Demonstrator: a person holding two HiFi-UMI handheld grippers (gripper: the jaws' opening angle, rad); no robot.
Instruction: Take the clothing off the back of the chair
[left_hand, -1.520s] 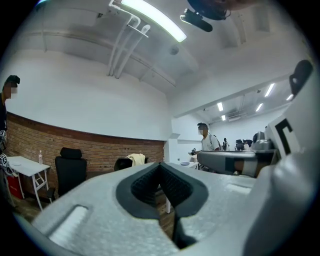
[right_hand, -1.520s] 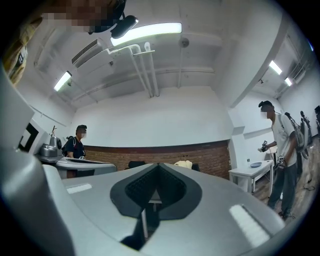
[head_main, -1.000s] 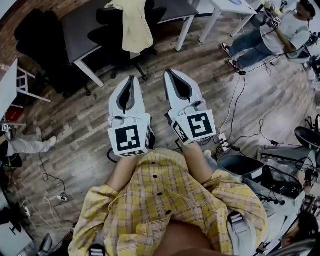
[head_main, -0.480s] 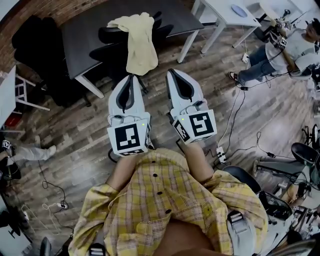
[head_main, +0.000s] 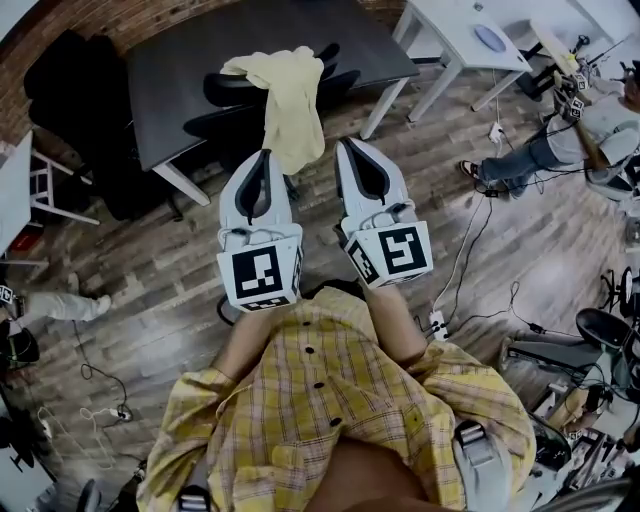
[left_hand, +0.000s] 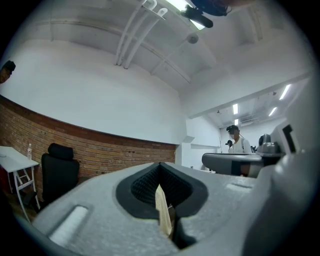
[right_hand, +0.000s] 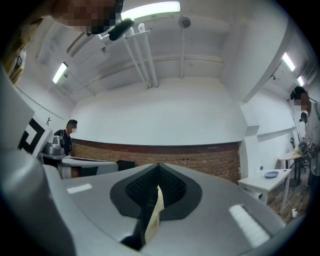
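Ahead, pale clothing (head_main: 288, 100) over chair (head_main: 222, 90).

Pale yellow cloth garment (head_main: 287, 100) hangs over the back of the black office chair (head_main: 232, 122), tucked at the near edge of the dark grey rectangular desk (head_main: 190, 55). White table (head_main: 455, 35) stands right of the desk. Left gripper (head_main: 264, 154) and right gripper (head_main: 343, 144) sit side by side before the chair, with the garment's lower end between their tips.

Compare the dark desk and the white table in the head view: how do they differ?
The dark desk has a near-black top; the white table has a white one. A black chair draped with pale yellow clothing stands at the dark desk; the white table instead bears a small bluish disc. Both stand on white legs on the wood floor.
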